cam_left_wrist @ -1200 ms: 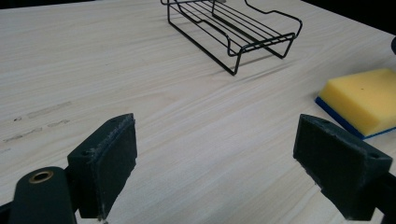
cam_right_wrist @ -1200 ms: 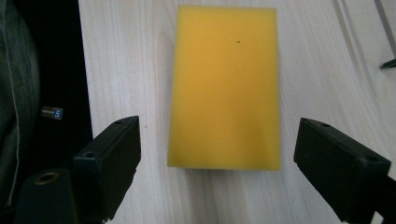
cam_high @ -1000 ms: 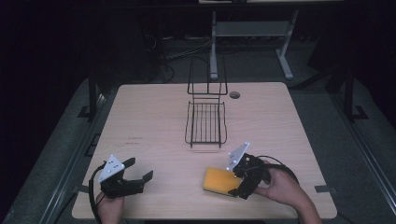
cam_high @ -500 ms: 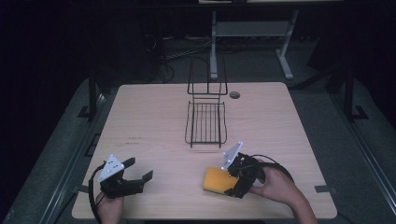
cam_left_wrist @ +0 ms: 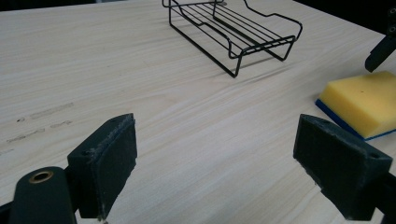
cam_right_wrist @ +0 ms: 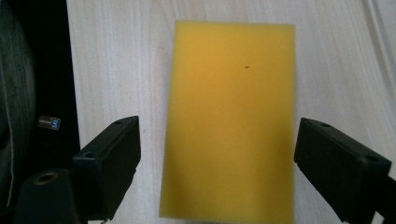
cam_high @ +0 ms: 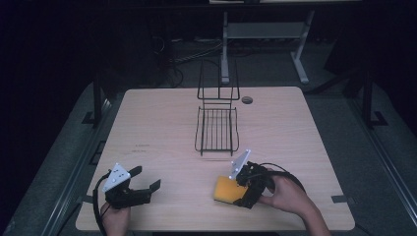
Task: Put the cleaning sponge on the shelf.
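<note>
One yellow rectangular foam sponge (cam_high: 228, 190) with a blue underside lies flat on the pale wooden bench (cam_high: 162, 123), close to its near edge and right of the middle. We see our right tongs (cam_high: 244, 192) hanging right over it, jaws spread wide apart with the sponge (cam_right_wrist: 231, 119) between them and neither pad touching it in the right gripper view. Beyond the sponge, toward the middle of the bench, stands an empty black wire rack (cam_high: 217, 123) with a tall back loop. Well apart to the left, near the front corner, our left tongs (cam_high: 147, 181) sit low over bare wood, jaws likewise wide apart and holding nothing; the left gripper view looks across at the rack (cam_left_wrist: 233, 29) and the sponge (cam_left_wrist: 362, 100)
</note>
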Demonstrator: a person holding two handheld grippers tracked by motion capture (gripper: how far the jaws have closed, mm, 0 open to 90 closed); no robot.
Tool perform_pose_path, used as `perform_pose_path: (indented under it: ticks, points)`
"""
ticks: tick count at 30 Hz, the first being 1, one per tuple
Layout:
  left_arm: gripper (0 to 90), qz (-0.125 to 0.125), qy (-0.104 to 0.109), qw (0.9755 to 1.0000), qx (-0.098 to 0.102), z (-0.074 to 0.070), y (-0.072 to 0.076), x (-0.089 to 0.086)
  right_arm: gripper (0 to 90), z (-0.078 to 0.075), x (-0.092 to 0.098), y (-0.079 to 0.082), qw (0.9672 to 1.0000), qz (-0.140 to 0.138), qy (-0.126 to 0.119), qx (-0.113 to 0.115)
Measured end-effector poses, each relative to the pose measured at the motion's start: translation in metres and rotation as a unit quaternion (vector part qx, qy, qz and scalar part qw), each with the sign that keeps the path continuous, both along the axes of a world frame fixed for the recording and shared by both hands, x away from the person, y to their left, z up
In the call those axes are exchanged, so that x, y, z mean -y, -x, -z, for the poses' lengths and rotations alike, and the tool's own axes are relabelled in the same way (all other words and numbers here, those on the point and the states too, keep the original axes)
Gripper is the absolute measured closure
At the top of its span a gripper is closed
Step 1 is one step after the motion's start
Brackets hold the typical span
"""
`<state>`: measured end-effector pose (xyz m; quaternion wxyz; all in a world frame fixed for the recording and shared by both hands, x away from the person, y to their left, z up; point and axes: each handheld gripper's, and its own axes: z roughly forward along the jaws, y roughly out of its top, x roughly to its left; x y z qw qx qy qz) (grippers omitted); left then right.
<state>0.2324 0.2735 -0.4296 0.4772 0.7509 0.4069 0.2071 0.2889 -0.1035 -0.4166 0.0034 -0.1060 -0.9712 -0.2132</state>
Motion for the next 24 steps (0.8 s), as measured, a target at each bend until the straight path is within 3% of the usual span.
perform_pose_path:
  ticks: [24]
  points:
    - [12.8, 0.0, 0.003, 1.0, 0.0, -0.0007, 0.0009, 0.0, 14.4, 0.0082, -0.0082, -0.0054, 1.0, -0.002, 0.008, 0.0]
